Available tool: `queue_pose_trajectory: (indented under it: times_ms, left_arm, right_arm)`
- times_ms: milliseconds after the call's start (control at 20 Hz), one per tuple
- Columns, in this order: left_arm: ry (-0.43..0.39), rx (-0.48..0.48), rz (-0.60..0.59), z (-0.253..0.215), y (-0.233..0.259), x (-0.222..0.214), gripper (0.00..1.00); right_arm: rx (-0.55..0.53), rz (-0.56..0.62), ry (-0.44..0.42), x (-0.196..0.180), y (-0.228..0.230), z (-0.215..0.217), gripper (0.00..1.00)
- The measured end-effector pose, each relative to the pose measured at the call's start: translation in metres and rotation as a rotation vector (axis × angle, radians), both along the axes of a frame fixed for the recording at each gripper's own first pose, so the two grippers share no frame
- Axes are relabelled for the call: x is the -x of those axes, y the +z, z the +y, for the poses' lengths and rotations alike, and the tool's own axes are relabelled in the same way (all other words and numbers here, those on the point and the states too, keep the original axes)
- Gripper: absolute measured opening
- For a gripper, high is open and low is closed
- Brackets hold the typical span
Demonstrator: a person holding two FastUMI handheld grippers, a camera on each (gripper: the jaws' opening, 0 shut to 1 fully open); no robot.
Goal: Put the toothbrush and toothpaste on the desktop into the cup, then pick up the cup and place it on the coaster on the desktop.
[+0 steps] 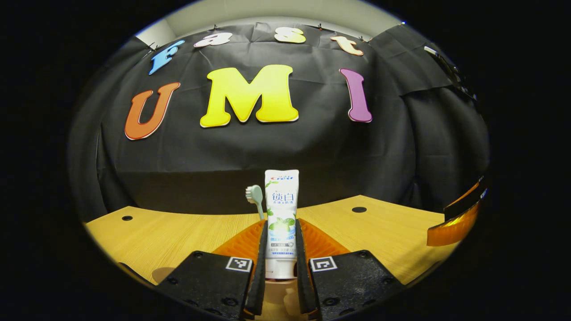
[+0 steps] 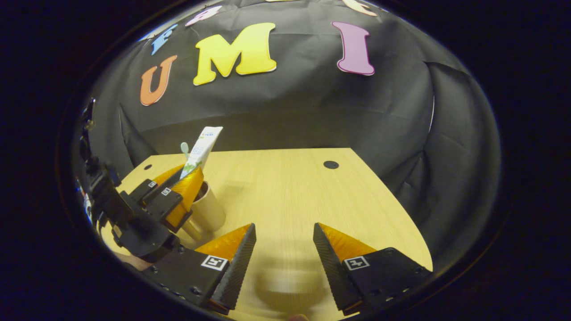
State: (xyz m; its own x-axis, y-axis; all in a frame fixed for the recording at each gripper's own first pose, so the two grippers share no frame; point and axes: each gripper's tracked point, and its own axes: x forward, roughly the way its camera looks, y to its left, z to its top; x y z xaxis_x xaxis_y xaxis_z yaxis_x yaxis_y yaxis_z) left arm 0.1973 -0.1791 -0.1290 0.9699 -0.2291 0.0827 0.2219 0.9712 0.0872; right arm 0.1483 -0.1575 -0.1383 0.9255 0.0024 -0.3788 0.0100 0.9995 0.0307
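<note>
Left tool (image 1: pixel 280 249) is pinching the toothpaste (image 1: pixel 281 209) between both of my fingers, tube upright with the cap end down. Tube's white with a green mint-leaf picture and Chinese writing down the front, plus a small blue and red logo up top that's too tiny for me to make out. Toothbrush (image 1: pixel 255 196) head pokes up just behind the tube, slightly left of it. From the right gripper view I can see the left tool (image 2: pixel 176 196) holding the toothpaste (image 2: pixel 201 149) tilted over the cup (image 2: pixel 209 211), which stands on the desk (image 2: pixel 285 187). Right tool (image 2: pixel 284 249) hangs spread wide over bare desk, nothing between its fingers, cup off to its left.
</note>
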Motion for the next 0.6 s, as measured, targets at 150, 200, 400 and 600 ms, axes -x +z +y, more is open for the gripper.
queue_pose_trajectory:
  times_ms: [150, 200, 400, 600]
  left_arm:
    - [0.009, 0.001, -0.015, 0.001, -0.001, 0.000, 0.33]
    - [0.010, -0.002, -0.023, 0.001, -0.001, -0.002, 0.33]
    - [0.028, -0.029, -0.067, -0.002, -0.003, -0.005, 0.33]
    - [0.026, -0.038, -0.083, 0.000, -0.007, -0.002, 0.36]
  right_arm:
    - [-0.011, 0.009, 0.001, 0.001, -0.006, 0.002, 0.79]
    - [-0.012, 0.014, 0.003, 0.001, -0.009, 0.003, 0.79]
    - [-0.003, 0.032, 0.010, 0.007, -0.018, 0.004, 0.79]
    - [-0.007, 0.045, 0.011, 0.009, -0.024, 0.004, 0.79]
